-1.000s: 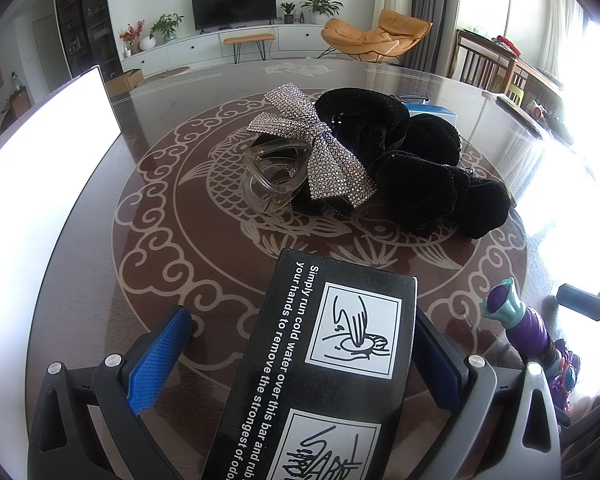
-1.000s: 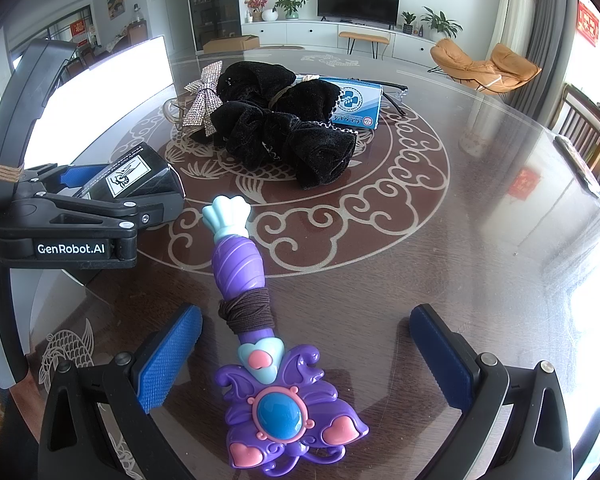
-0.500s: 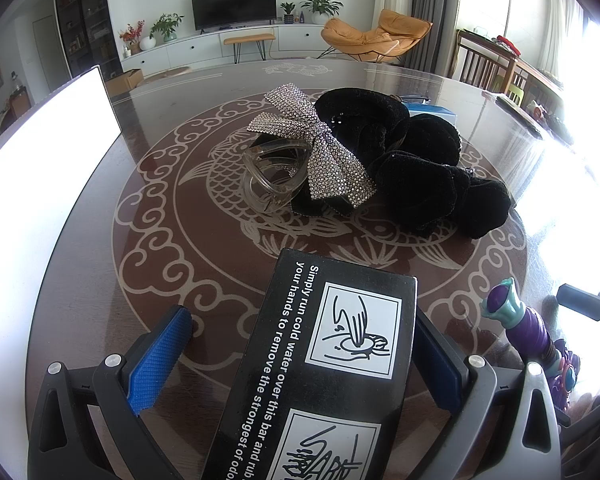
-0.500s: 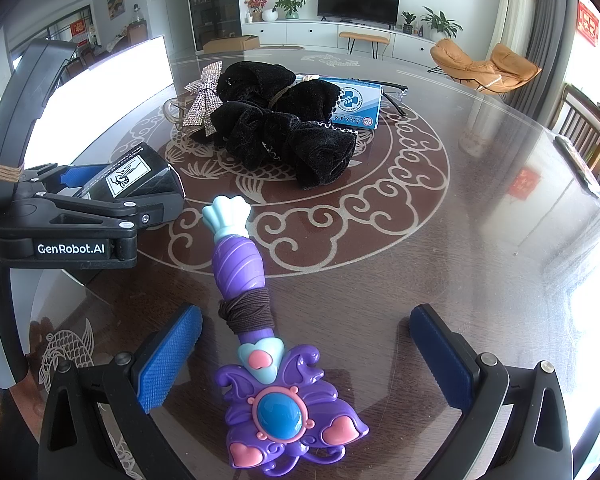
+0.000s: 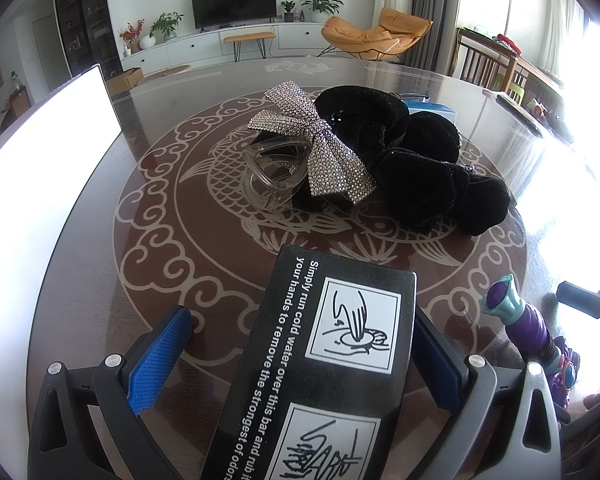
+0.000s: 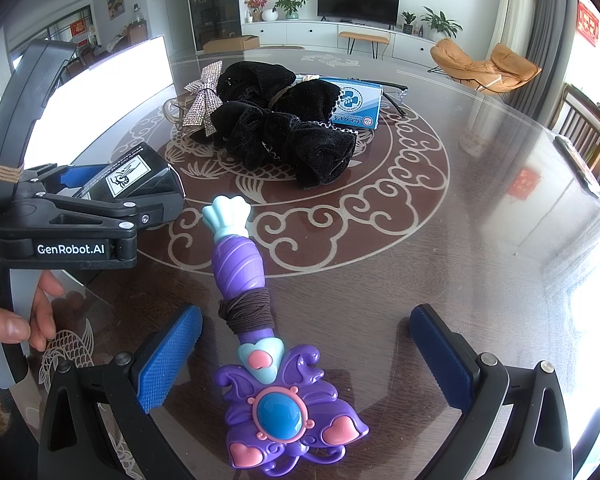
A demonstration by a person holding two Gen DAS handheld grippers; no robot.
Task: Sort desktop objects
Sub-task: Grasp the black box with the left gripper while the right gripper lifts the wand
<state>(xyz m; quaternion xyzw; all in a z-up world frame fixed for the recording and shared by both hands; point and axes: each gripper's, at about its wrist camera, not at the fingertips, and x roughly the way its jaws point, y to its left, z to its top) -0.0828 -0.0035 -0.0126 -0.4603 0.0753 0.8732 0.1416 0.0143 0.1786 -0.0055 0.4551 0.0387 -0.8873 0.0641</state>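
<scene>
Right claw spread wide, astride toy wand flat on table, near side of black scrunchies. Light, rigid, slick plastic; best pinched across banded handle. Left claw spread, black box between, unpinched.

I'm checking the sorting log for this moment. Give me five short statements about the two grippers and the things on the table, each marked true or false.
1. A black box lies between the fingers of the left gripper. True.
2. The right gripper is clamped shut on the purple toy wand. False: its jaws stand wide apart, and the wand lies between them untouched.
3. A brown hair tie is wrapped around the wand's handle. True.
4. The sparkly bow lies alone, far from the black scrunchies. False: it rests against them in one pile.
5. The blue and white packet lies in front of the scrunchies. False: it lies behind them.
</scene>
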